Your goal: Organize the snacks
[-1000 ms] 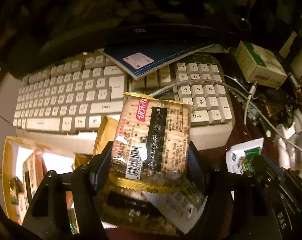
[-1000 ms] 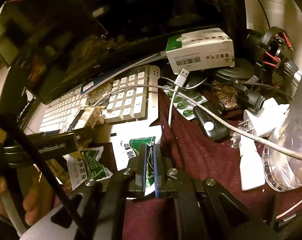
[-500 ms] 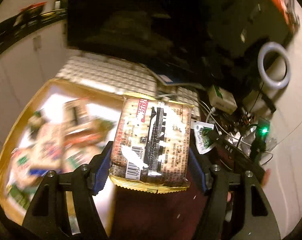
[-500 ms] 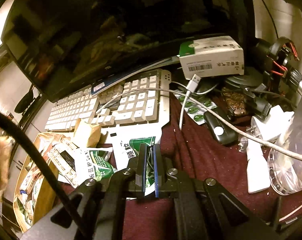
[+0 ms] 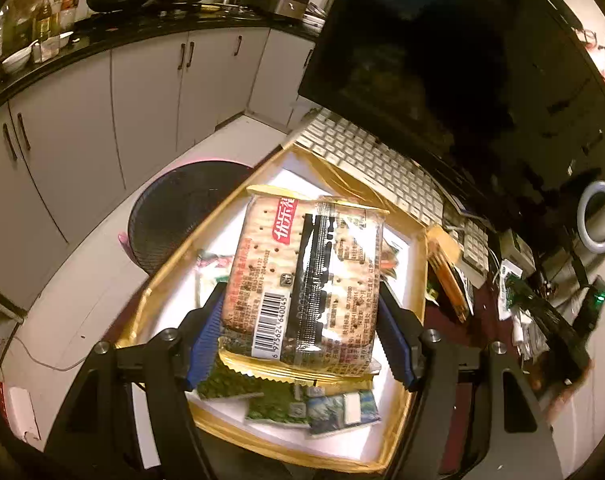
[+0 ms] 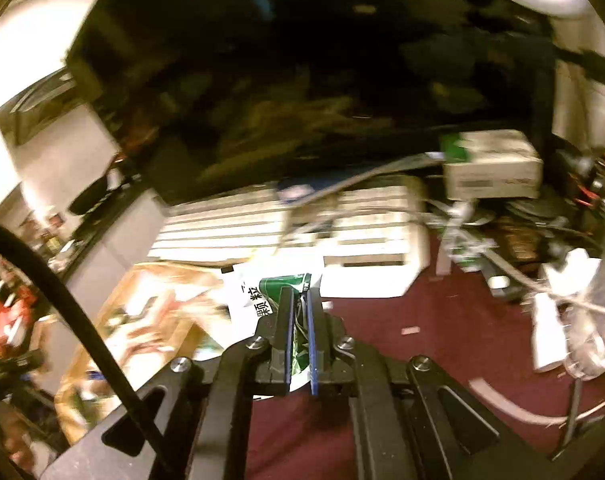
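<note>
Holding: my left claw point(image 5: 302, 312) grips a cracker packet point(image 5: 306, 280) across its width, one blue pad on each long side, barcode end toward me.
Packet position: lifted in the air, above the gold-rimmed box point(image 5: 174, 264), not touching what lies inside.
Box contents: several small sachets point(image 5: 314, 408) lie flat on the white floor of the box, green and blue ones nearest me; others are partly hidden under the packet.
Box surroundings: a white keyboard point(image 5: 386, 168) runs along its far edge, with a dark monitor point(image 5: 442, 60) behind; a black round fan grille point(image 5: 174, 216) lies on the floor beyond the box's left side.
Right claw: my right claw point(image 6: 300, 312) is pinched nearly closed on a white and green sachet point(image 6: 262, 292), the thin pack caught between the two blue pads.
Sachet position: raised off the dark red tabletop point(image 6: 442, 340), in front of the keyboard's near edge.
Right view, left side: the box shows there too, blurred; its contents cannot be made out.
Right view, far side: a green and white carton point(image 6: 490, 164) sits beyond the keyboard's right end, among tangled cables; this picture is smeared, so fine detail is lost.
Background, left view: white kitchen cabinets point(image 5: 142, 92) under a dark counter with pans.
</note>
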`<state>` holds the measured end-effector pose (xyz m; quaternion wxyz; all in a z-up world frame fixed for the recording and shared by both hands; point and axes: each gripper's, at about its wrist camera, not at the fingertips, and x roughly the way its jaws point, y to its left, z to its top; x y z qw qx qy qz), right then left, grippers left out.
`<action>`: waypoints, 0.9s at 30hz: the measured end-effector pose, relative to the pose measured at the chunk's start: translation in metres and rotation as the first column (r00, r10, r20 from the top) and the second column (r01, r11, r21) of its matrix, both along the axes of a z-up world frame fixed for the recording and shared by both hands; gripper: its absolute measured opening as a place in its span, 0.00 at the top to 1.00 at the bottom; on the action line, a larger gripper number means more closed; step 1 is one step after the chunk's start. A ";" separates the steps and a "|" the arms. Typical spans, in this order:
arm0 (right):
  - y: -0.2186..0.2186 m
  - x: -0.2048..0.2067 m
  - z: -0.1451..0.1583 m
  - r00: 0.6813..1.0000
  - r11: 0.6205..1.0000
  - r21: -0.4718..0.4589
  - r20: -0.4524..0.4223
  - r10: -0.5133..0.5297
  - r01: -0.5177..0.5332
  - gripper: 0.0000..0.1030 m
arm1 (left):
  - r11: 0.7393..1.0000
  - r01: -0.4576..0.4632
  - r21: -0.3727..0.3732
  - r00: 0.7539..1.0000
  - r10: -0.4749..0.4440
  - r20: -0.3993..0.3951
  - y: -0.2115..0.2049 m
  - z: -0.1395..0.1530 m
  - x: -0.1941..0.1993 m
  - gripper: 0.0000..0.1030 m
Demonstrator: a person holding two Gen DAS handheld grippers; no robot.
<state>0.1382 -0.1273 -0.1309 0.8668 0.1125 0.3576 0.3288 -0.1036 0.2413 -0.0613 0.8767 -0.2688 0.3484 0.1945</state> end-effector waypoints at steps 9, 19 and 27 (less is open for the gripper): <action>0.127 -0.030 0.012 0.979 0.979 -0.036 -0.042 0.198 -0.200 0.96 | 0.995 0.098 0.017 0.995 -0.098 0.023 0.026 0.006 0.050 0.32; 0.199 0.001 -0.014 0.986 0.978 -0.154 -0.105 0.129 -0.144 0.96 | 0.987 0.141 -0.078 0.983 -0.149 -0.106 0.052 -0.025 0.115 0.32; 0.204 0.011 -0.034 0.986 0.975 -0.178 -0.129 0.110 -0.132 0.96 | 0.990 0.118 -0.081 0.974 -0.131 -0.185 0.055 -0.043 0.146 0.32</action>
